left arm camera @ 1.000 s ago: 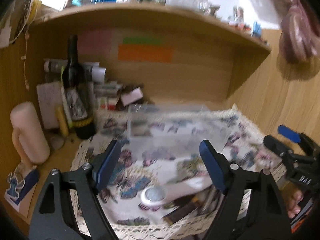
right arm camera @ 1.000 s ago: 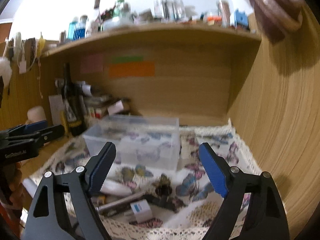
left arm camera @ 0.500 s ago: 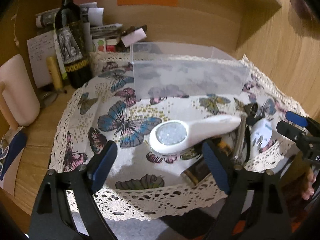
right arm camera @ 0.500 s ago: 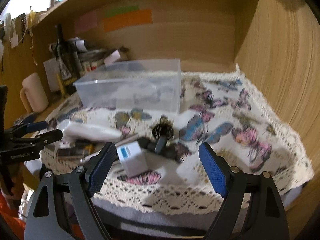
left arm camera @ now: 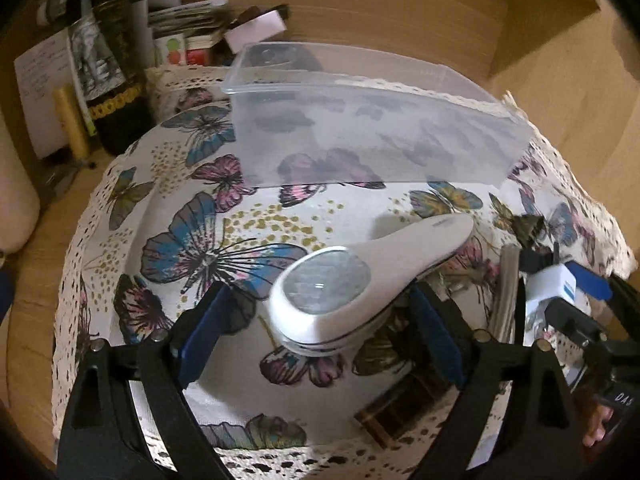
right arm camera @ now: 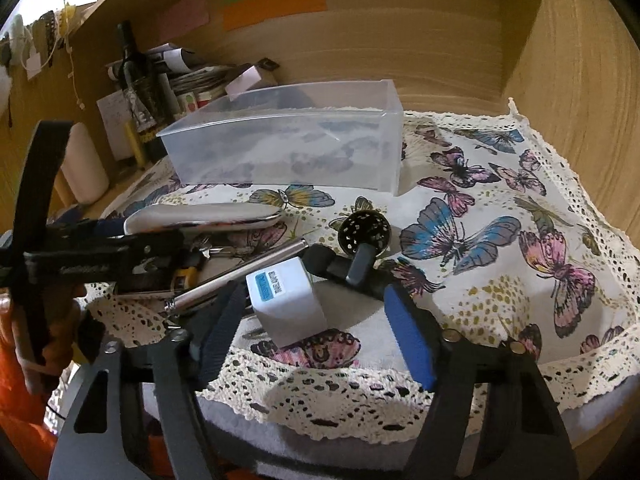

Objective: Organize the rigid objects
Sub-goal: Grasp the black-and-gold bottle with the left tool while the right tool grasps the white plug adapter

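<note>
A white handheld device with a round lens [left arm camera: 340, 292] lies on the butterfly cloth [left arm camera: 192, 248], and my open left gripper [left arm camera: 316, 336] straddles its round head. It shows as a silvery body in the right wrist view [right arm camera: 204, 216]. My open right gripper [right arm camera: 316, 324] straddles a white plug cube [right arm camera: 286, 300]. A metal rod [right arm camera: 240, 276], a black perforated tool [right arm camera: 364, 240] and a dark brown bar [left arm camera: 404, 404] lie nearby. An empty clear plastic box [left arm camera: 372, 132] [right arm camera: 288, 148] stands behind them.
A dark wine bottle [left arm camera: 108, 60], papers and small boxes [left arm camera: 188, 32] crowd the back left. A cream cylinder [right arm camera: 84, 168] stands at the left. Wooden walls [right arm camera: 580, 80] close the back and right. The cloth's lace edge [right arm camera: 320, 396] hangs over the front.
Both grippers have dropped down and forward from facing the shelf. The left now straddles the white device, the right straddles the white plug cube. Both stay open.
</note>
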`<state>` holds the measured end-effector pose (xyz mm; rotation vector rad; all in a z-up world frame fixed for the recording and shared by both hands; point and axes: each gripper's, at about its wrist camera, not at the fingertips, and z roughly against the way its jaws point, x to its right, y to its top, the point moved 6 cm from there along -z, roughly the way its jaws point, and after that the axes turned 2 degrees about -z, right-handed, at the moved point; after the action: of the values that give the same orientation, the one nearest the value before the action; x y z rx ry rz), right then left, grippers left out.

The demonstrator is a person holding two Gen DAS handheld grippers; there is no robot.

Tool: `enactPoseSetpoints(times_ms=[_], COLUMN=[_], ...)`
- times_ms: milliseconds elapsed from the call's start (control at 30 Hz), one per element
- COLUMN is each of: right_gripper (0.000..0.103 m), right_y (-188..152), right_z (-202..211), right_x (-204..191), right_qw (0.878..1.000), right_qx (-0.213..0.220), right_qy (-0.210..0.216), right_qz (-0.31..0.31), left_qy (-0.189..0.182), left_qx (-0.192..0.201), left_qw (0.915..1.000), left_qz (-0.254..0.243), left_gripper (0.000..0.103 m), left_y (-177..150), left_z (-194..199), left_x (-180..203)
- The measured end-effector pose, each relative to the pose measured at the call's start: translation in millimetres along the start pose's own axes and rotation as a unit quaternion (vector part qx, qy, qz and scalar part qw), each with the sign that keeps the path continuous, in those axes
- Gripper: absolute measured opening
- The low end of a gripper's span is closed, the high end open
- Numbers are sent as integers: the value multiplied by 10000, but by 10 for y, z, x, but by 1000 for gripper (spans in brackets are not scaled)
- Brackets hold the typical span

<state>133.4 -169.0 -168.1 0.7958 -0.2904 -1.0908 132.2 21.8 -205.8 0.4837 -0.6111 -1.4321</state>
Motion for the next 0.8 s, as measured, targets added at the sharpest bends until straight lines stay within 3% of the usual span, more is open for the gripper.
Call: enactPoseSetpoints(times_ms=[233,400,533,600,800], right_gripper=[35,30,28,28,29], right_y=[5,-5,-22,-40,-64], right_z=[11,48,109,129,162], right_x=[-48,-14,-10,3,15], right_qw=[9999,9999,9998,9998,9998], right_qx=[79,126,161,155,164], right_qy=[-34,-8,-43,-63,-50], right_qz=[134,48,52,61,70], left_qy=[-67,-388,-618,-560,-655], left_qx=[185,172,-17,12,90], left_qw=[9995,9981,9960,9956,9922], left_qz=[-237,-443,-644,-754,-1059], left_gripper=[91,89,73,70,38], left_y=[-196,-306,-349,-353,-377], left_z=[303,386,289,254,267], left_x=[76,263,438,508,629])
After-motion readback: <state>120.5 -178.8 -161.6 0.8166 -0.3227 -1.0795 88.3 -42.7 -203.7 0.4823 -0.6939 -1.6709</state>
